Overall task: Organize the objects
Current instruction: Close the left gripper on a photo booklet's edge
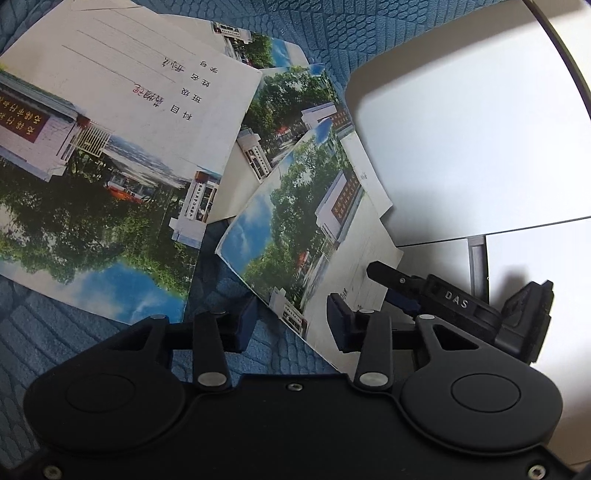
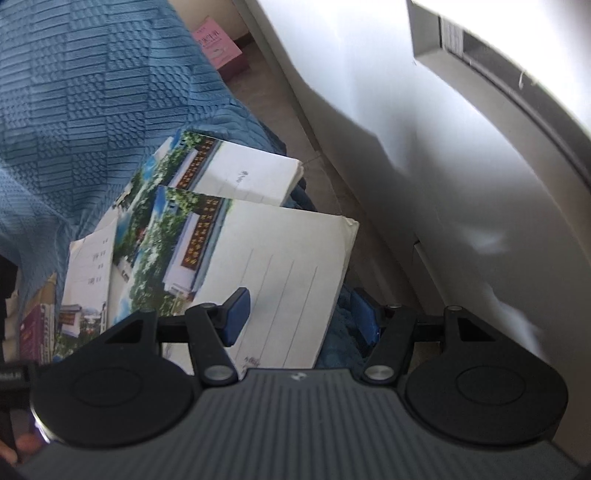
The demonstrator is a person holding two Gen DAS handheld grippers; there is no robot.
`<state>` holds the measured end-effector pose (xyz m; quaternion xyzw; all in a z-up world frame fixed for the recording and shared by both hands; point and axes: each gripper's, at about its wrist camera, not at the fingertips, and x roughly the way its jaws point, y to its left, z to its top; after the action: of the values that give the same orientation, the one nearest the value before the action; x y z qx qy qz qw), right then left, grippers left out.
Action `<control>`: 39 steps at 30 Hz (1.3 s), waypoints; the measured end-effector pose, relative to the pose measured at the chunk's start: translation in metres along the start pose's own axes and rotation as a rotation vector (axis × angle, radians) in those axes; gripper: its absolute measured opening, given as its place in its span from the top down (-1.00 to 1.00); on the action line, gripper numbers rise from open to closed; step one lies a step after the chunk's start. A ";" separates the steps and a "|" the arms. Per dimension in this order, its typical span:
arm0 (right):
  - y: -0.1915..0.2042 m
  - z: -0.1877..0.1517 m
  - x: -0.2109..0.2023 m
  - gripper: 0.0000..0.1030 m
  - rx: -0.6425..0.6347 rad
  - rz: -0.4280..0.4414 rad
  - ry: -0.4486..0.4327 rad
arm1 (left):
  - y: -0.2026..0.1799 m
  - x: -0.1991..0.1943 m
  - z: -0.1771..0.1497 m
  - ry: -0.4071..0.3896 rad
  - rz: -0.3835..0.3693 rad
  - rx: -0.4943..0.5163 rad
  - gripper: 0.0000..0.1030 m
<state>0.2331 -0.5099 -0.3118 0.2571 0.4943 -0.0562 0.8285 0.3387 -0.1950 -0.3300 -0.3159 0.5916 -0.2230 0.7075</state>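
Observation:
Several exercise books with photo covers lie scattered on a blue textured bedspread (image 1: 369,33). In the left wrist view a large book (image 1: 122,122) lies upper left, and a nearer book (image 1: 306,236) points toward my left gripper (image 1: 291,323), which is open with its corner between the pads. My right gripper (image 1: 461,295) shows at that book's right edge. In the right wrist view my right gripper (image 2: 303,317) is open over the nearest book (image 2: 273,266), which overlaps another book (image 2: 236,170) behind it.
White furniture panels (image 1: 480,140) stand close on the right of the bed edge; they also show in the right wrist view (image 2: 443,184). A pink box (image 2: 218,44) sits on the floor beyond. Dark red books (image 2: 35,328) lie at the left.

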 end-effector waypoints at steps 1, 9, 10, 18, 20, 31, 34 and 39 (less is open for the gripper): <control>-0.003 0.002 0.002 -0.21 0.017 0.010 0.004 | 0.001 0.000 0.000 0.001 -0.005 -0.006 0.24; 0.009 0.008 0.002 0.23 -0.056 0.023 -0.038 | 0.011 0.006 0.002 0.010 -0.096 -0.106 0.13; 0.009 0.008 0.000 0.31 -0.051 0.038 -0.050 | 0.012 0.006 0.002 0.009 -0.107 -0.115 0.08; 0.019 0.008 -0.020 0.87 -0.022 0.213 -0.116 | 0.022 0.002 -0.002 -0.015 -0.185 -0.194 0.10; 0.022 0.006 -0.024 0.89 -0.014 0.241 -0.124 | 0.023 -0.001 -0.003 -0.026 -0.195 -0.209 0.22; 0.022 -0.008 -0.044 0.92 0.058 0.273 -0.151 | 0.017 -0.011 -0.014 -0.035 -0.086 -0.156 0.77; 0.028 -0.014 -0.053 0.92 0.054 0.268 -0.162 | 0.014 -0.020 -0.016 -0.042 -0.084 -0.151 0.81; 0.042 -0.021 -0.068 0.92 0.009 0.252 -0.189 | 0.004 -0.037 -0.016 -0.047 -0.067 -0.120 0.84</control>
<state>0.1967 -0.4740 -0.2467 0.3146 0.3777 0.0221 0.8706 0.3151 -0.1697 -0.3092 -0.3826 0.5763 -0.2032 0.6930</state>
